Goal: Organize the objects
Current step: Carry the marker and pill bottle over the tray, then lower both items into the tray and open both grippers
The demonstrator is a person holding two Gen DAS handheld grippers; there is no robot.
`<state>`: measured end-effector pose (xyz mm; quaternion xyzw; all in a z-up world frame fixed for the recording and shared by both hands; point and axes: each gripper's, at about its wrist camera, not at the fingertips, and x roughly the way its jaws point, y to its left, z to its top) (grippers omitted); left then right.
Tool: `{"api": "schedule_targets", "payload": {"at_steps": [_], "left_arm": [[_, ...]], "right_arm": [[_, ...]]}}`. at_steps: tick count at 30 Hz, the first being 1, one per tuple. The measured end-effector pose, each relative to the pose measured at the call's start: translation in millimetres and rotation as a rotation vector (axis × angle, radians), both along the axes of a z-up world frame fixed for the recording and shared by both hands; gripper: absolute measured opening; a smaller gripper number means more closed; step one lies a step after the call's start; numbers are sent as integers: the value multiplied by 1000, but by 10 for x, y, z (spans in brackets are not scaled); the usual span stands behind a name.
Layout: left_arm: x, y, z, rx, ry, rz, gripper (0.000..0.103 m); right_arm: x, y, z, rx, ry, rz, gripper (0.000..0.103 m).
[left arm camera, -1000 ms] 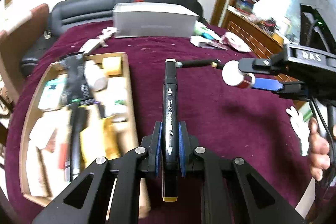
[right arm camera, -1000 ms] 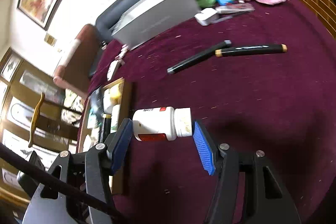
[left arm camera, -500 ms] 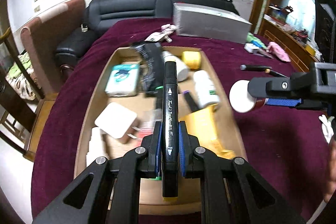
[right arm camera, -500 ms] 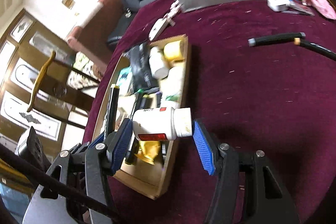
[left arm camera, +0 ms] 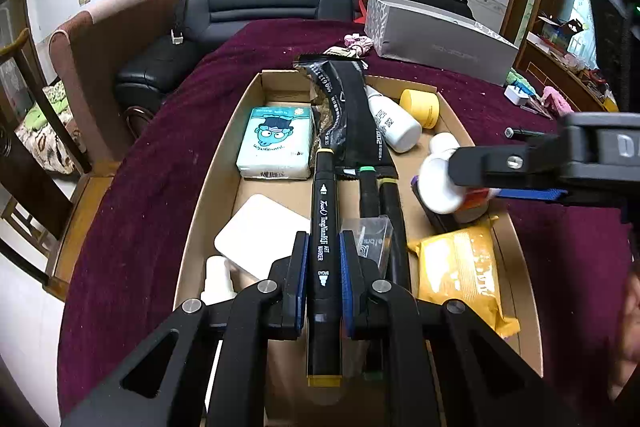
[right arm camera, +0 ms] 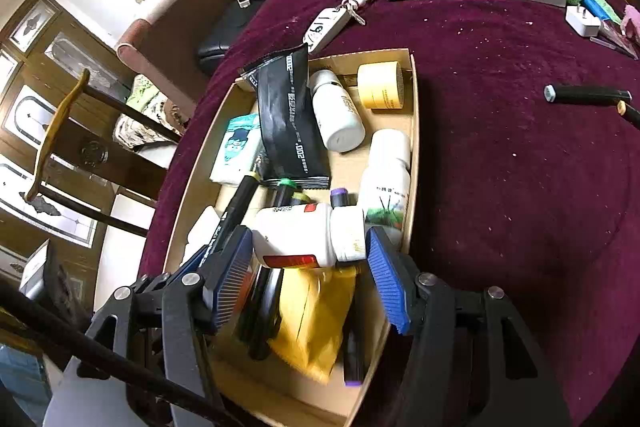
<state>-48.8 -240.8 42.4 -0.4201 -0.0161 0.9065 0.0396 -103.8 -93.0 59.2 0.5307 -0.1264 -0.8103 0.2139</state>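
Note:
My left gripper [left arm camera: 323, 259] is shut on a black art marker [left arm camera: 322, 211], which points forward over the open cardboard tray [left arm camera: 208, 187]. Its far tip hangs above the black pouch [left arm camera: 352, 115] and the markers lying in the tray. My right gripper [right arm camera: 310, 243] is shut on a white pill bottle with a red label [right arm camera: 296, 237], held sideways between the blue pads. That bottle [left arm camera: 440, 183] hovers above the tray's right side [right arm camera: 416, 131], near a white bottle with a green label [right arm camera: 386, 187]. The marker [right arm camera: 236, 211] shows left of it.
The tray holds a tissue pack [left arm camera: 276, 143], white bottles, a yellow jar [left arm camera: 422, 107] and a yellow packet [left arm camera: 460, 267]. Outside it, two markers [right arm camera: 588, 95], a key fob [right arm camera: 328, 25], a white charger [right arm camera: 582, 21] and a grey box [left arm camera: 436, 43] lie on the maroon cloth.
Both grippers have swung left from above the bare cloth to above the tray and come lower. Each keeps its grip, the left on the marker, the right on the bottle.

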Motion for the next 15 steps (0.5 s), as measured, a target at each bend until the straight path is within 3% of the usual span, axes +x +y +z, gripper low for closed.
{"api": "schedule_targets", "payload": {"at_steps": [15], "left_arm": [[-43,-5,2,5,22,-2,11]], "right_arm": [[-120,-268,-132,57,9,40,58]]}}
